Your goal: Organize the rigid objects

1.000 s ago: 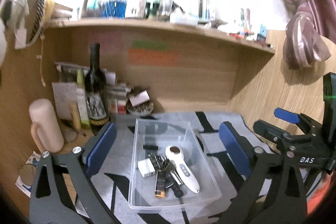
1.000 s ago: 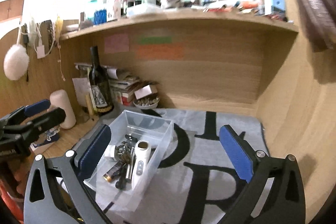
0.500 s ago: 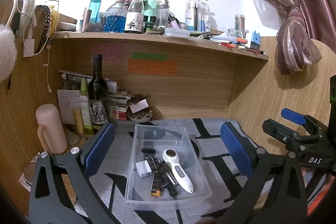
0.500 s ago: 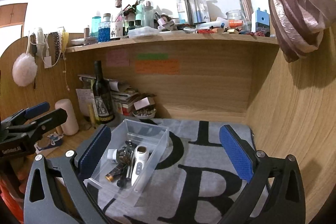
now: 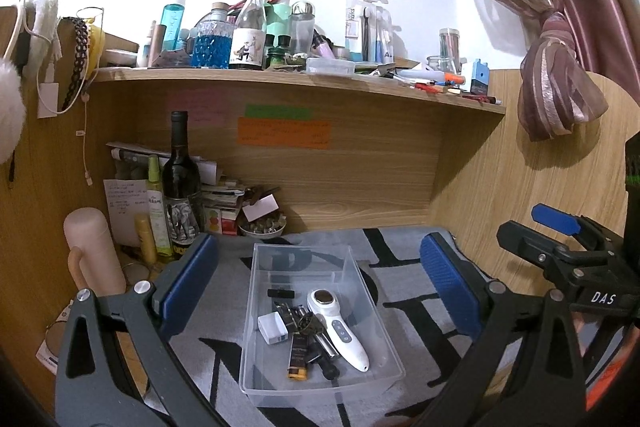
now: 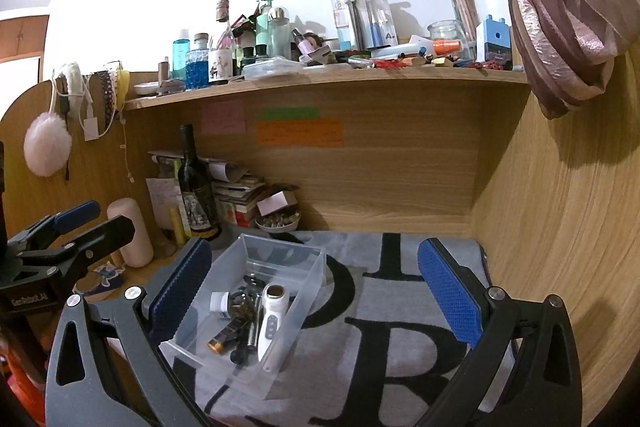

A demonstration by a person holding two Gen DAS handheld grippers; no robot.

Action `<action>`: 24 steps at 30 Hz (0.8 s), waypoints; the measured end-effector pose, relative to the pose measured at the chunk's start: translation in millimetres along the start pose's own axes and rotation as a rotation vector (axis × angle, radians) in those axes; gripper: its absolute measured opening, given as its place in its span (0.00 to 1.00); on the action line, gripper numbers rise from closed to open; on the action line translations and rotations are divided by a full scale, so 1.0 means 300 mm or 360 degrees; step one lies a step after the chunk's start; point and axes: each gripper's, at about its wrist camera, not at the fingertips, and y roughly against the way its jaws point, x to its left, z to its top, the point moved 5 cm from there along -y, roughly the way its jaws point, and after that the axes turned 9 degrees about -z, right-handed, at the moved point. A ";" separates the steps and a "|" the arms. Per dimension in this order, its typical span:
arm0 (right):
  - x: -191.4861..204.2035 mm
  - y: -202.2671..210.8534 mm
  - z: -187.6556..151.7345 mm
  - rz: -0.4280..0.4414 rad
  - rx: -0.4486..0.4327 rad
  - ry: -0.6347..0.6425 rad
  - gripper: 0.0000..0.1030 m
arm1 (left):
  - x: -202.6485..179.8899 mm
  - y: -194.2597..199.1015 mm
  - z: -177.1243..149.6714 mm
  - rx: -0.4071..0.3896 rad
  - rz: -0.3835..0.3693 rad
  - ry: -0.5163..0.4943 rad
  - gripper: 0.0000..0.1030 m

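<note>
A clear plastic bin (image 5: 256, 355) stands on a grey mat with black letters; it also shows in the right wrist view (image 6: 308, 291). It holds a white handheld device (image 5: 340, 331), a small white box (image 5: 273, 327), a black-and-gold tube (image 5: 298, 357), keys and small dark items. My left gripper (image 5: 320, 279) is open and empty, above and behind the bin. My right gripper (image 6: 316, 287) is open and empty, to the right of the bin, and it shows at the right edge of the left wrist view (image 5: 560, 247).
A wine bottle (image 5: 181, 187), a green spray bottle (image 5: 155, 207), a pink cylinder (image 5: 94, 255), papers and a small bowl (image 5: 262, 227) crowd the back left. A shelf (image 5: 280, 77) above is packed with bottles. Wooden walls close in at the back and right. A curtain (image 5: 552, 99) hangs right.
Both grippers have pulled up and back from the bin, so more of the shelf and wall shows. Both stay open. The bin and its contents have not moved.
</note>
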 end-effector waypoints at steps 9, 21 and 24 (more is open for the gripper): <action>-0.003 -0.004 0.006 -0.0013 -0.0004 -0.0003 1.00 | 0.005 -0.014 0.003 0.0008 -0.0018 0.0004 0.99; -0.002 -0.019 0.007 -0.0021 0.0008 -0.0004 1.00 | 0.007 -0.032 -0.003 0.0038 -0.0038 0.0009 0.99; 0.002 -0.022 0.007 -0.0026 0.0004 0.0006 1.00 | 0.007 -0.030 -0.001 0.0036 -0.0042 0.0011 0.99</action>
